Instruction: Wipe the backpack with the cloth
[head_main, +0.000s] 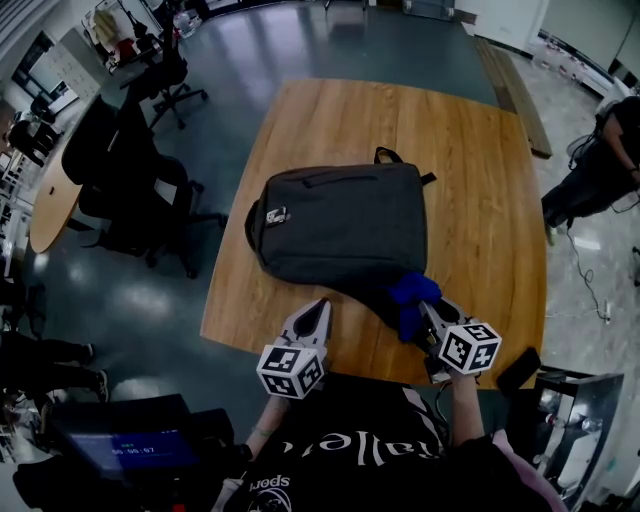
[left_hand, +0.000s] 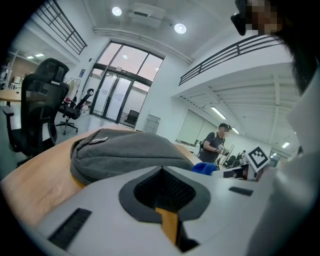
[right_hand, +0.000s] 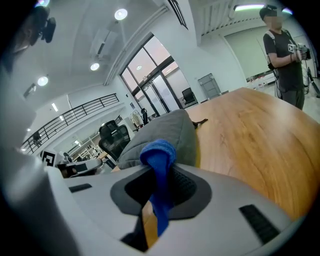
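A grey backpack is laid flat mid-table. A blue cloth, judged soft and light and best pinched at a bunched fold, is clamped in the right gripper at the bag's near right corner. The left gripper is held closed, empty.

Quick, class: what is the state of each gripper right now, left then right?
Left gripper: shut, holding nothing.
Right gripper: shut on the blue cloth.

Left hand-held gripper jaws together; right hand-held gripper pinching cloth.
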